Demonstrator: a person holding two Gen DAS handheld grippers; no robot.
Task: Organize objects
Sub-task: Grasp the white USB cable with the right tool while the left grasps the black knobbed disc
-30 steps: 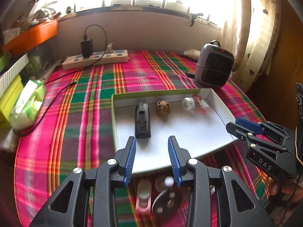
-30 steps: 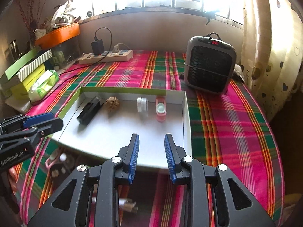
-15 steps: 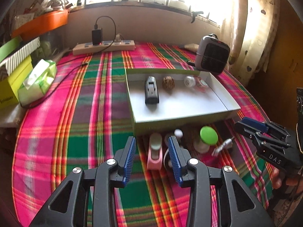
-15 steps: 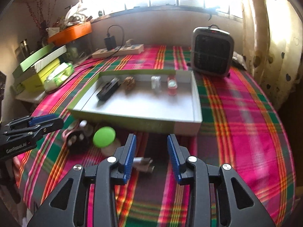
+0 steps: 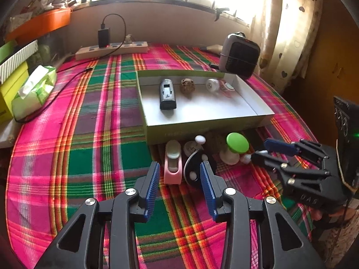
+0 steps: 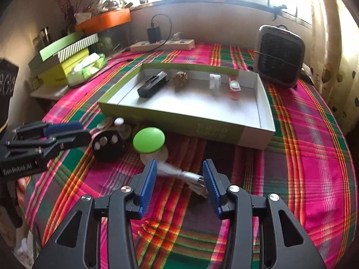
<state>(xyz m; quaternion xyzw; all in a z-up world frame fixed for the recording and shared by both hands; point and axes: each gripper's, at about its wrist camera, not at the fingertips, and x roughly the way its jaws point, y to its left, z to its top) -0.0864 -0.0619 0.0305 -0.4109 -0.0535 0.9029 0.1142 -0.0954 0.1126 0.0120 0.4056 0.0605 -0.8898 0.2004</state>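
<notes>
Left wrist view is looking down along the left gripper [image 5: 179, 179], whose blue-padded jaws have just been opening and are standing apart with nothing pressed between them. A pink holder [image 5: 172, 164] and a round black piece with white dots [image 5: 193, 168] are lying on the plaid cloth just beyond the fingertips.

Right wrist view is showing the right gripper [image 6: 179, 182], whose jaws have also just been opening. They are now bracketing a whitish cable with a metal plug [image 6: 187, 176], without the pads pressing on it.

Risks, as a judgement: the cable is lying slantwise across the gap, so closing now could pinch only its end and let it swing or slip. The green-capped piece [image 6: 148, 139] is sitting just beyond it and could be knocked over. The two grippers are working near each other and could collide.

The loose things are clustered against the near wall of the shallow white tray [image 6: 265, 123]. Inside it, a black block [image 6: 153, 84], a brown ball [image 6: 180, 79], a white cap [image 6: 214, 81] and a pinkish piece [image 6: 234, 87] are already sitting in a row.
</notes>
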